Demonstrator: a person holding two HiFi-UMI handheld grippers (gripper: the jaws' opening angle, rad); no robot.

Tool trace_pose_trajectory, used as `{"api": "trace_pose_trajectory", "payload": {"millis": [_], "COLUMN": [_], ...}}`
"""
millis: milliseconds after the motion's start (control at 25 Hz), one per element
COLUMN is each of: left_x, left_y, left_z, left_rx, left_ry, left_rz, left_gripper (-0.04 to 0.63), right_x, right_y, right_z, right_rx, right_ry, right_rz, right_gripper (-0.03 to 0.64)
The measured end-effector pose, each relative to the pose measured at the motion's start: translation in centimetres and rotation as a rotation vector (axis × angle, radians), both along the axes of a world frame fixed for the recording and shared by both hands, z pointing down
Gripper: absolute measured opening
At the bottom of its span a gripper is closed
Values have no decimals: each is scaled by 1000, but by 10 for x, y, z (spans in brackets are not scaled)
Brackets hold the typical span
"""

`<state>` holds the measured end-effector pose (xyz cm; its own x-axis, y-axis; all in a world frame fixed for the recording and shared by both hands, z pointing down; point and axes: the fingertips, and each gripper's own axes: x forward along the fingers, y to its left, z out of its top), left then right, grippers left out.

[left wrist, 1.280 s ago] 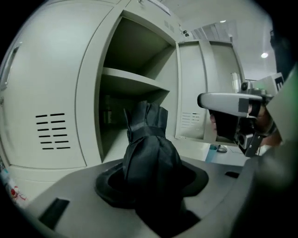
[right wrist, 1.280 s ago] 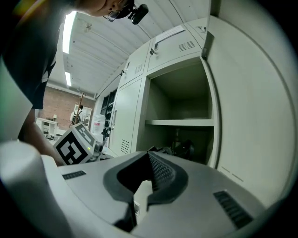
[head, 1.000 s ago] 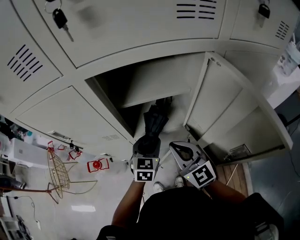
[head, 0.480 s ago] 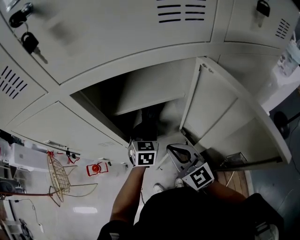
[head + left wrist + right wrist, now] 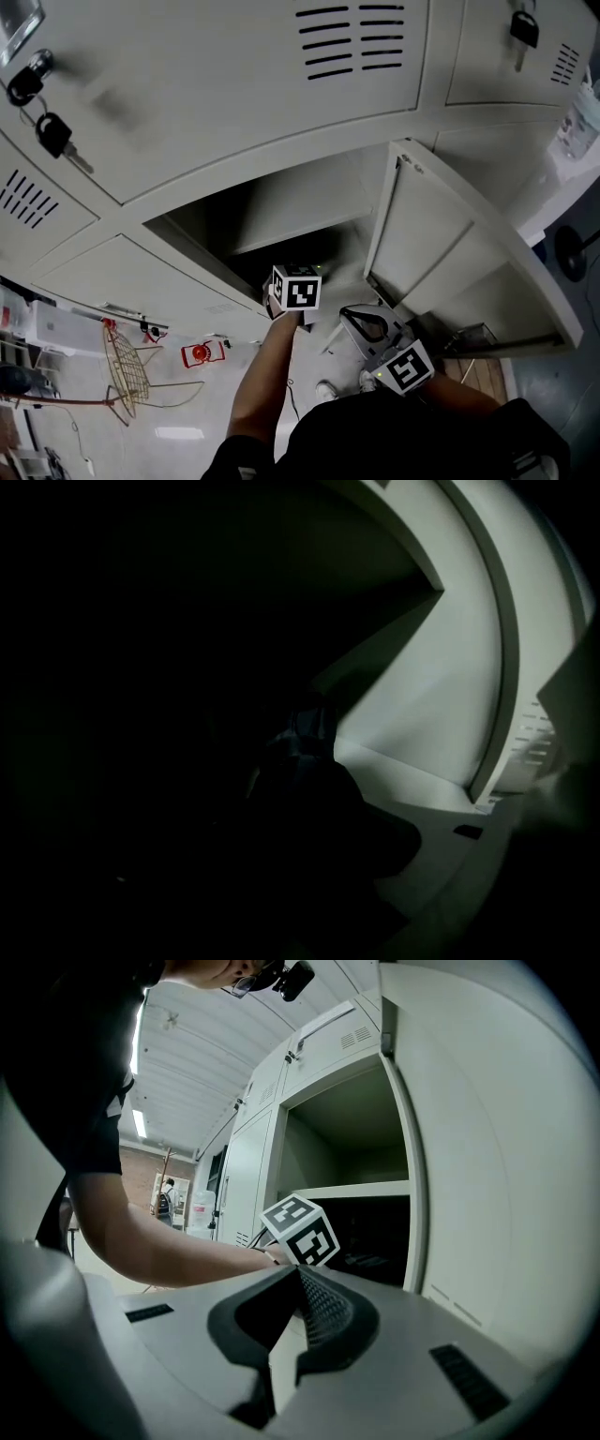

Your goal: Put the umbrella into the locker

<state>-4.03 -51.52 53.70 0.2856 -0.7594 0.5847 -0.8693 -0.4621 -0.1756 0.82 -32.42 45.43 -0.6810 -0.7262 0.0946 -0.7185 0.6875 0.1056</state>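
Observation:
The open locker [image 5: 272, 220] is dark inside. My left gripper reaches into it, and only its marker cube [image 5: 298, 289] and the forearm show in the head view. In the left gripper view the folded dark umbrella [image 5: 305, 752] juts forward from the jaws toward the pale locker wall [image 5: 422, 714]. The jaws themselves are lost in shadow and appear shut on the umbrella. My right gripper [image 5: 367, 319] hangs back outside the locker, below the open door [image 5: 441, 244]. Its jaws [image 5: 300, 1335] are shut with nothing in them.
The locker door stands open to the right of the opening. Padlocks with keys [image 5: 42, 122] hang on the shut doors above. A shelf [image 5: 361, 1190] divides the locker. A wire rack [image 5: 127, 370] and a small red object [image 5: 199, 353] lie on the floor at the left.
My left gripper has moved forward into the locker, taking the umbrella out of the head view's sight. The right gripper has stayed put.

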Motion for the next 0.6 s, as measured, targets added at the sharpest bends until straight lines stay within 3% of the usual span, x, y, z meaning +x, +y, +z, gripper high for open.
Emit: {"api": "trace_pose_trajectory", "payload": {"millis": [320, 480, 600], "left_x": [6, 2, 3], "left_y": [-15, -19, -12], "left_z": [14, 6, -12], "left_rx": [-65, -6, 81], "left_ry": [-60, -104, -65], "left_rz": [27, 18, 33], "left_gripper": [258, 332, 370], "right_x": [8, 8, 8], "right_y": [-1, -1, 1], "right_z": [-1, -2, -4], "right_rx": [-7, 0, 3], "right_ry": [-17, -20, -28], "right_rz": [22, 19, 18], "right_gripper": [0, 0, 0]}}
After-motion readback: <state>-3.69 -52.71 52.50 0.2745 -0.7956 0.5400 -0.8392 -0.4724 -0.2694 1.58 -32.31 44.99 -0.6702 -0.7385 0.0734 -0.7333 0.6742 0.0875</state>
